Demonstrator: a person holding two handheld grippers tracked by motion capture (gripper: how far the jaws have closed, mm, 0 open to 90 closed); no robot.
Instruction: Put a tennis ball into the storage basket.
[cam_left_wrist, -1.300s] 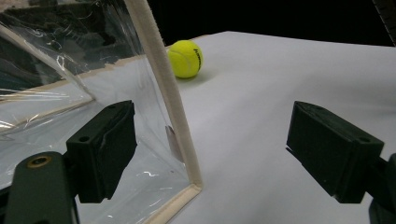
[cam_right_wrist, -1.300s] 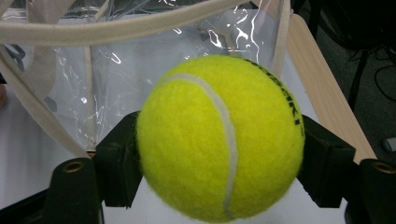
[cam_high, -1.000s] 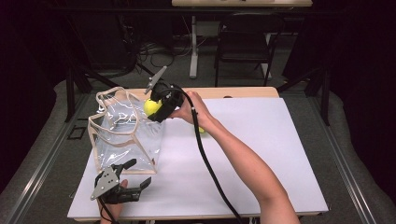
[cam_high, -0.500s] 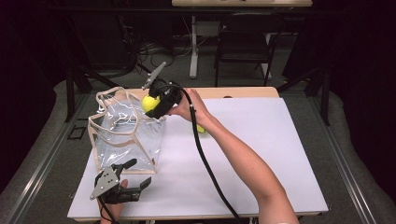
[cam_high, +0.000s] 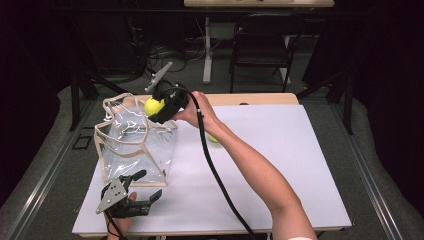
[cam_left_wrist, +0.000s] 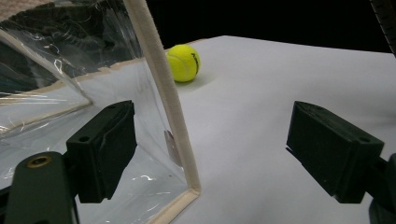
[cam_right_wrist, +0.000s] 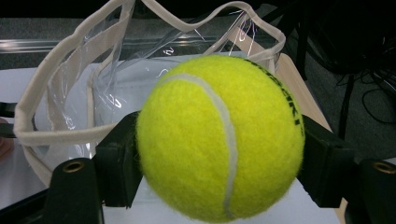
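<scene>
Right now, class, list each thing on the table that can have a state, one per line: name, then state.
Clear plastic bag with beige trim: upright, mouth open.
Held yellow tennis ball: gripped above the bag's mouth, off the table.
Second yellow tennis ball: resting loose on the white board, beside the bag.
Right gripper: shut on the held ball.
Left gripper: open, jaws straddling the bag's corner edge.
</scene>
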